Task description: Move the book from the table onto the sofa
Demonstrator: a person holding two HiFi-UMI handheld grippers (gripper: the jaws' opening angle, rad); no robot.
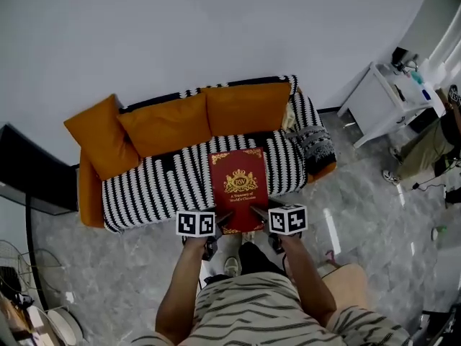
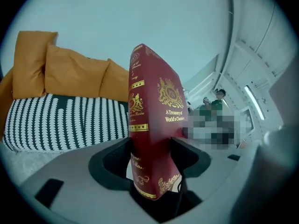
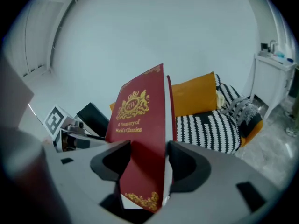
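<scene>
— Where is the red hardback book with gold lettering [image 1: 238, 189]?
— In the air, cover up, over the striped seat of the orange-cushioned sofa [image 1: 166, 182]. It looks stiff and fairly heavy, so a two-corner hold suits it.
— The tools?
— The left gripper [image 1: 224, 220] and right gripper [image 1: 258, 213] each clamp a near corner, forearms reaching forward and angled downward.

Sofa [image 1: 166, 186]: black-and-white striped, centre of frame.
On it: orange cushions [image 1: 169, 125] along the back, patterned textile [image 1: 315, 141] right end.
Floor [image 1: 360, 215]: grey marble.
</scene>
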